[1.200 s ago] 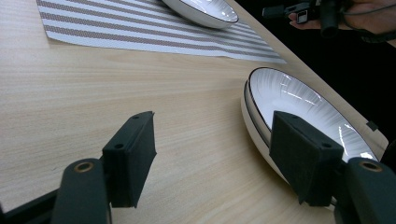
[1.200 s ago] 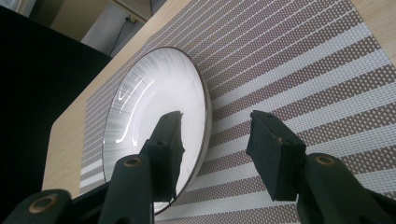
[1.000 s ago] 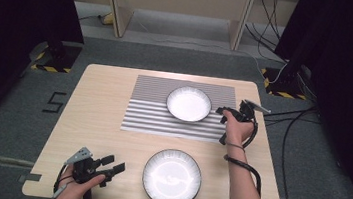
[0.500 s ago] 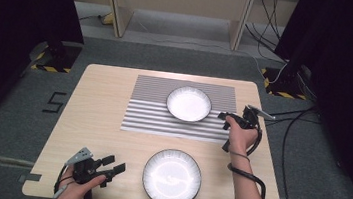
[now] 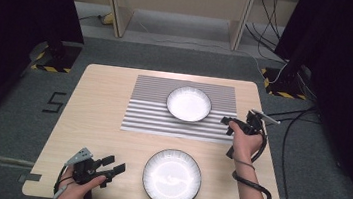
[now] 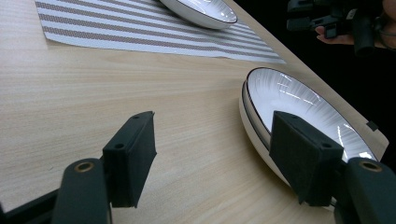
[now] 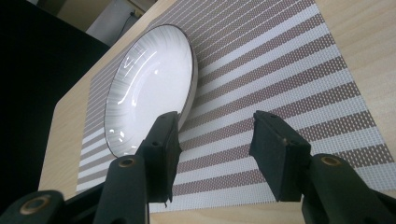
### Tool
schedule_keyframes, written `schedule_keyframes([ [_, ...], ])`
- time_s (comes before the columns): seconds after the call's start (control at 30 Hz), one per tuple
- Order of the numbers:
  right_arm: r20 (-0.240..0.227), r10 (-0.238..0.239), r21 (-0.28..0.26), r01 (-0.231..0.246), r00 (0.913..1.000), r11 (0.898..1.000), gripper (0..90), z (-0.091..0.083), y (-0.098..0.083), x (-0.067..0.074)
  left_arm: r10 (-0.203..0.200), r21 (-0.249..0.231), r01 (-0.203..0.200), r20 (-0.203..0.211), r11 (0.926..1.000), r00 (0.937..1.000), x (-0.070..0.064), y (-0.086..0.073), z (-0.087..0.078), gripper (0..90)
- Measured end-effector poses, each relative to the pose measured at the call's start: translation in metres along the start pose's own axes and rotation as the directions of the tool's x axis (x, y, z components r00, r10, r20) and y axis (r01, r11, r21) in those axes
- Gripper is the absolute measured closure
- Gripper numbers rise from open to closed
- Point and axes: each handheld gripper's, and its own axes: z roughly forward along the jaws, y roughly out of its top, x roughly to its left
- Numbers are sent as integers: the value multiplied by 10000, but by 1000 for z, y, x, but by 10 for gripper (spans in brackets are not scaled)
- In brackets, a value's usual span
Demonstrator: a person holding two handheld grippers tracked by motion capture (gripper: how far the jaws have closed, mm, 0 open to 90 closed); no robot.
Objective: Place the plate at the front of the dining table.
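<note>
Right gripper (image 7: 212, 154) jaws wide apart, just opening, empty, beside the plate (image 7: 149, 88); left gripper (image 6: 212, 154) jaws open, empty.

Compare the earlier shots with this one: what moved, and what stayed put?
The right tongs drew back from the plate on the striped mat, toward the table's right edge, their jaws just opening further with nothing between them. The left tongs stayed open by the near plate. Both plates and the mat stayed where they were.
</note>
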Motion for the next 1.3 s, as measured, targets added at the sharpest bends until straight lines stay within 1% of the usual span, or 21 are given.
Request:
schedule_keyframes([
  [0.03, 4, -60, -8, 60, 10000, 10000, 513, -2, -2, 0, 3, 1, -3, -1, 10000, 10000, 0, 0, 0, 309],
  [0.17, -5, -51, 4, 51, 10000, 10000, 512, -4, -4, 0, -4, -12, 4, -27, 10000, 10000, 0, 0, -1, 310],
  [0.3, 113, -303, 31, 302, 9995, 9995, 508, -7, -8, -2, -1, -25, 1, -29, 10000, 10000, 0, 0, -1, 309],
  [0.37, 166, -346, 25, 345, 9993, 9994, 508, -8, -9, -2, -13, -30, 13, -33, 10000, 10000, 0, 0, -1, 309],
  [0.43, 116, -367, 1, 367, 9993, 9993, 507, -10, -10, -3, -22, -28, 22, -25, 10000, 10000, 0, 0, -1, 309],
  [0.47, 168, -451, -3, 451, 9988, 9990, 507, -11, -11, -4, -17, -36, 16, -24, 10000, 10000, 0, 0, -1, 309],
  [0.53, 122, -409, 50, 408, 9991, 9992, 505, -13, -13, -4, 1, -32, -2, -32, 10000, 10000, 0, 1, -1, 309],
  [0.57, 140, -461, 45, 461, 9988, 9989, 505, -14, -14, -5, 3, -33, -3, -39, 10000, 10000, 0, 1, -1, 309],
  [0.6, 94, -389, 93, 388, 9992, 9992, 504, -15, -15, -6, 0, -30, 0, -39, 10000, 10000, 0, 1, -1, 309],
  [0.73, 98, -501, 114, 499, 9987, 9987, 504, -19, -19, -9, -20, -36, 20, -36, 10000, 10000, 0, 0, -1, 309],
  [0.9, 14, -473, 104, 473, 9989, 9988, 504, -24, -23, -11, -7, -41, 7, -57, 10000, 10000, 0, 0, -1, 308],
  [1.13, 36, -658, 45, 658, 9978, 9978, 503, -33, -28, -16, -18, -49, 18, -57, 10000, 10000, 0, 0, -1, 308],
  [1.17, 46, -601, 53, 600, 9982, 9982, 503, -34, -28, -16, -6, -44, 6, -56, 10000, 10000, 0, 0, -1, 308],
  [1.27, 37, -619, 40, 619, 9981, 9981, 503, -37, -30, -17, -8, -49, 7, -49, 10000, 10000, -1, 0, -1, 308],
  [1.3, 58, -754, 16, 754, 9971, 9972, 502, -39, -31, -19, -14, -49, 14, -46, 10000, 10000, -1, 0, -1, 308],
])
